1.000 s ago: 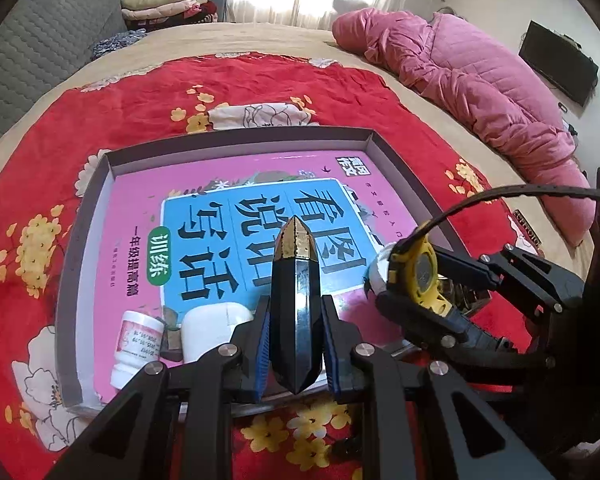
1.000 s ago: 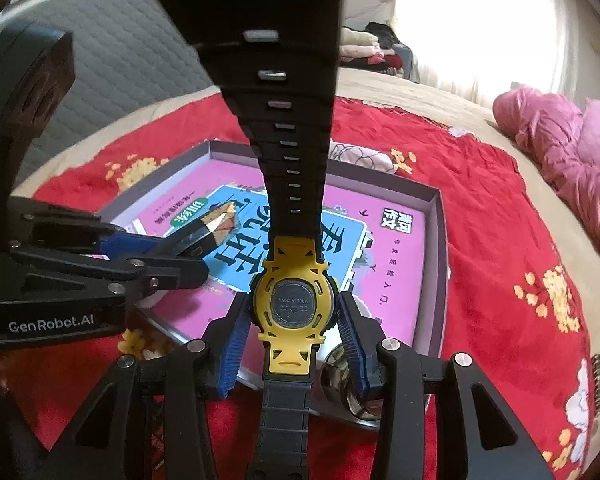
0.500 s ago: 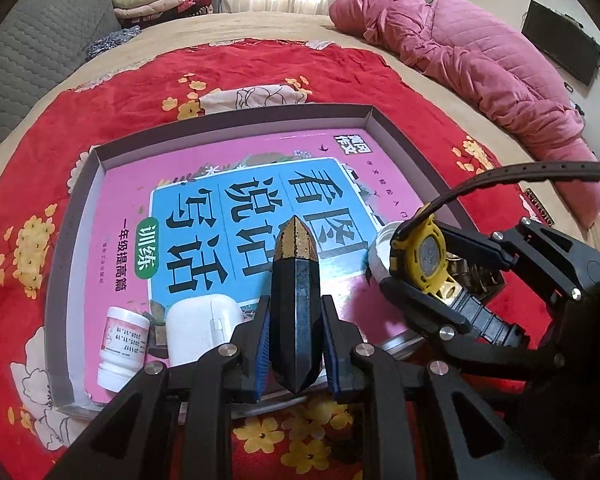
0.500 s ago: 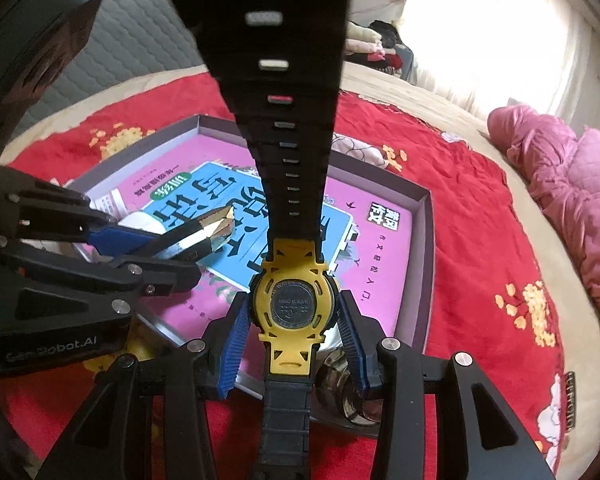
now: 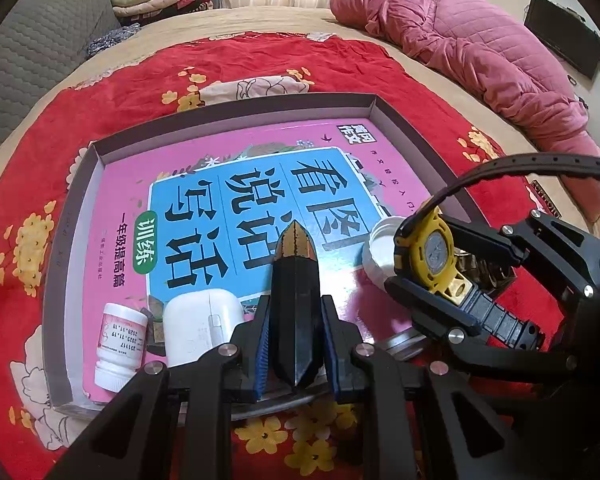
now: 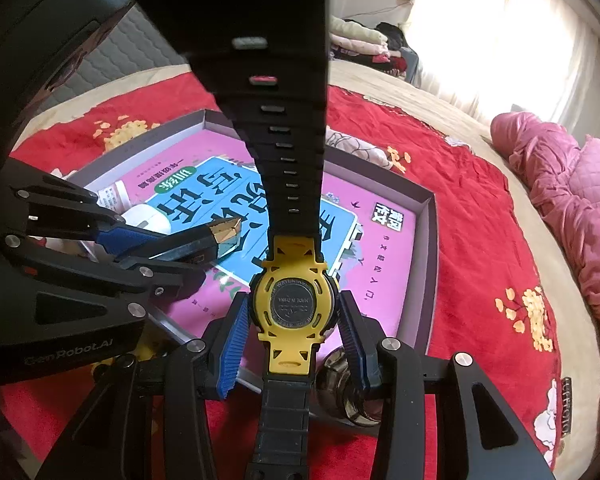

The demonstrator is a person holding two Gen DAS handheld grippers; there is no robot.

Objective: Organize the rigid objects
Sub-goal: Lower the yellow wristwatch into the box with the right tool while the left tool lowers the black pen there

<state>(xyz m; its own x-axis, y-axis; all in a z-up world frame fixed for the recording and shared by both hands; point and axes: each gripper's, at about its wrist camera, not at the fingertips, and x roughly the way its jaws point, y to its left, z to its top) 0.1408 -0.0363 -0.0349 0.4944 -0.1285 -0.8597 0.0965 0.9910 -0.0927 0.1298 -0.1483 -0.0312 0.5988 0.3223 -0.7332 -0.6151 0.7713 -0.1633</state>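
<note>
The left gripper (image 5: pixel 296 320) is pointing steeply down over the bed's near edge, its blue-padded jaws pressing closed on a slim dark faceted stick with a gold tip (image 5: pixel 295 288), which is jutting forward between them. The right gripper (image 6: pixel 294 320) is angling down just beside it, to its right, its jaws standing partly apart and clamping the sides of a yellow-backed watch (image 6: pixel 293 306); the watch's black strap is rising toward the camera.
</note>
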